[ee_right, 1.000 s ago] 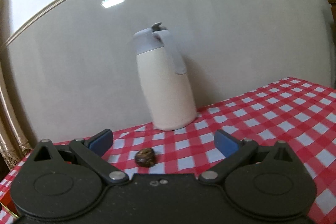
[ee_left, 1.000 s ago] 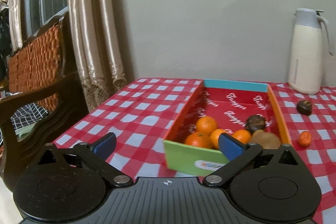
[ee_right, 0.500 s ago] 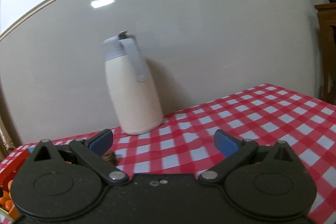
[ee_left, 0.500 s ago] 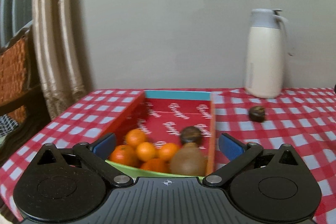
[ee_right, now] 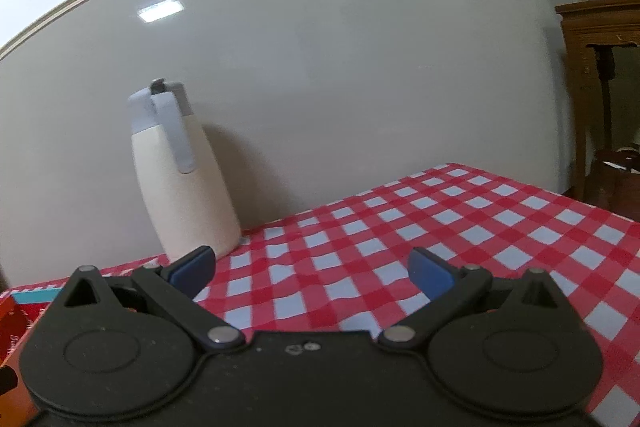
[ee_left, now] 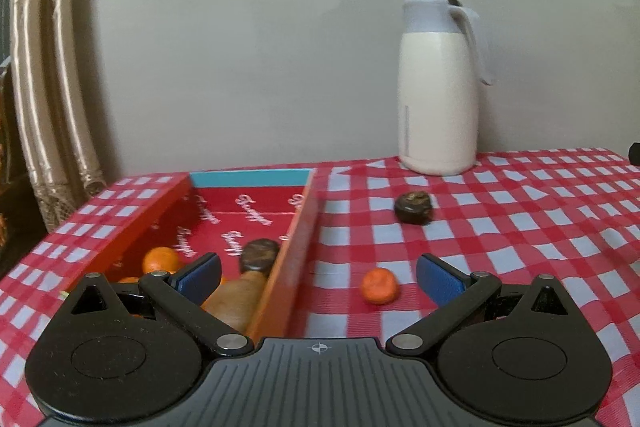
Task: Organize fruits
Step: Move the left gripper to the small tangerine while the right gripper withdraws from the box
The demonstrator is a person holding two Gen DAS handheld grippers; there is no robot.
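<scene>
In the left wrist view a red cardboard box [ee_left: 298, 239] with a blue far wall lies on the checked table. It holds a tangerine [ee_left: 161, 259], a dark round fruit [ee_left: 259, 253] and a brown kiwi [ee_left: 236, 301]; other oranges are hidden behind my fingers. A loose tangerine [ee_left: 379, 285] lies on the cloth right of the box, and a dark fruit [ee_left: 414, 207] sits farther back. My left gripper [ee_left: 318, 277] is open and empty, with the loose tangerine between its fingers' line of sight. My right gripper [ee_right: 310, 271] is open and empty over bare cloth; the box corner [ee_right: 16, 311] shows at its left.
A white thermos jug [ee_left: 438, 87] stands at the table's back against the wall, also in the right wrist view as the jug [ee_right: 180, 171]. Curtains [ee_left: 52, 67] hang at the left. A wooden cabinet [ee_right: 600, 87] with a potted plant stands beyond the table's right end.
My left gripper has swung right, so the box shifted left in view and the loose tangerine now lies ahead. My right gripper's view has also turned right, losing the dark fruit.
</scene>
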